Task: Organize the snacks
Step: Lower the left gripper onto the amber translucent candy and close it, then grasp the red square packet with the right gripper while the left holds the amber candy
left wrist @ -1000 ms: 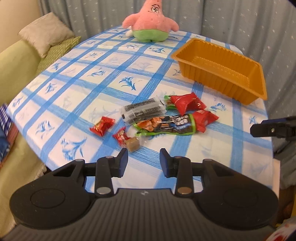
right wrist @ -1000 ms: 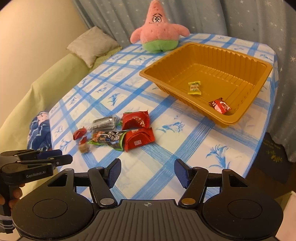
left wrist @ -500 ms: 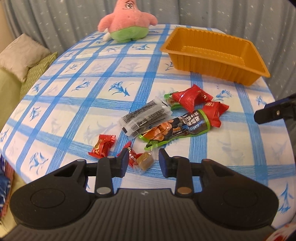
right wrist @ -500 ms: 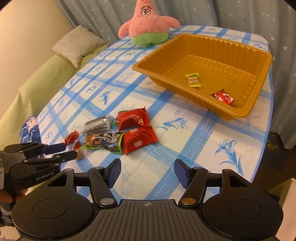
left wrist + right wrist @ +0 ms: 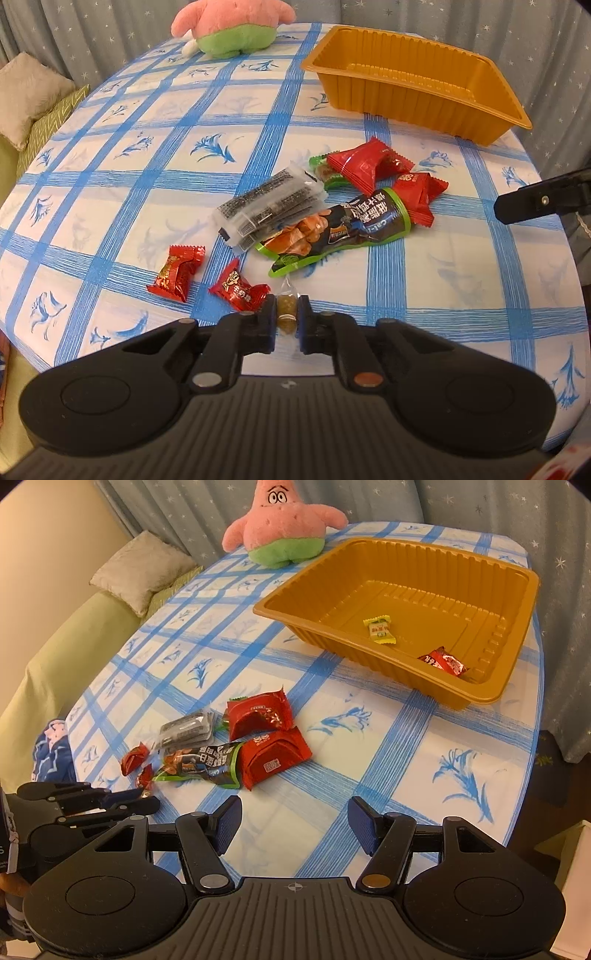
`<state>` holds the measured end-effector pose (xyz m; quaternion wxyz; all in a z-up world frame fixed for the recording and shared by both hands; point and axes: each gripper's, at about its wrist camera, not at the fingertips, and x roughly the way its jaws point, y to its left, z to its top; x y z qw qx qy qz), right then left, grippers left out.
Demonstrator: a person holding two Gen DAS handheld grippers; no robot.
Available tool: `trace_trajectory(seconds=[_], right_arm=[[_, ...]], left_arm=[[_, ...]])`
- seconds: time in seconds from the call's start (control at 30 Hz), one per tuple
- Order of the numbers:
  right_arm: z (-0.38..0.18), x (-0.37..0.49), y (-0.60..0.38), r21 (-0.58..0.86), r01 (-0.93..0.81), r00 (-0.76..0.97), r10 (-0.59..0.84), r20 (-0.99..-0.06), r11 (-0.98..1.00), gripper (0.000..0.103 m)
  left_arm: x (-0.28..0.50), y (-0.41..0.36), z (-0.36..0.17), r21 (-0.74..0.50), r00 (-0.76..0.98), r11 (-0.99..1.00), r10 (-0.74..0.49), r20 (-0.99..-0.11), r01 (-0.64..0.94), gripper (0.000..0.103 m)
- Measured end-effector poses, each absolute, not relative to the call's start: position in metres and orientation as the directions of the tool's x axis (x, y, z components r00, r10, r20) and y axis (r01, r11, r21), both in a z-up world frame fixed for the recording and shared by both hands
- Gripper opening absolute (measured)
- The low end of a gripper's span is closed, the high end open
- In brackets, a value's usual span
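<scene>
Your left tongs [image 5: 287,316] pinch the clear-wrapped brown candy [image 5: 286,307] just nearside of the snack pile [image 5: 332,218] | your right tongs [image 5: 294,825] gape half-wide over bare tabletop [image 5: 332,738], empty | orange tray [image 5: 517,635] beyond the pile holds two sweets.

Right gripper [image 5: 294,825] hovers over bare tablecloth [image 5: 388,738], jaws apart, nothing between them. Snack pile [image 5: 229,746] sits ahead-left. Orange tray [image 5: 295,614] far right holds a yellow candy [image 5: 379,628] and a red one [image 5: 443,661]. Left gripper [image 5: 144,799] near left, apparently pinching a small wrapper, hard to tell.
</scene>
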<state>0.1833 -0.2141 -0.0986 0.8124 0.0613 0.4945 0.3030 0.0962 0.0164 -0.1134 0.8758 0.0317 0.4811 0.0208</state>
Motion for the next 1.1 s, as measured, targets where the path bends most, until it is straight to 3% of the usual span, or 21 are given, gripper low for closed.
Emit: trace_trajectory(seconds=[0.83,0.9,0.97,1.1], right_arm=[[-0.12,0.24,-0.17,0.408,-0.536,0.312,0.623,-0.717,0.739,0.062],[-0.125,0.245,-0.166,0.415,-0.528,0.31,0.623,-0.718,0.741,0.058],[-0.131,0.249,-0.163,0.424,-0.521,0.299,0.624,-0.722,0.741,0.045],[-0.135,0.25,-0.166,0.432,-0.504,0.296,0.619,-0.728,0.748,0.039]], left_arm=[[0.092,0.037,-0.075,0.006,0.584,0.982,0.117,-0.803,-0.19,0.01],[0.092,0.037,-0.075,0.003,0.584,0.981,0.118,-0.803,-0.194,0.01],[0.092,0.037,-0.076,0.003,0.579,0.98,0.119,-0.806,-0.198,0.01],[0.091,0.037,-0.078,0.001,0.573,0.979,0.12,-0.811,-0.204,0.01]])
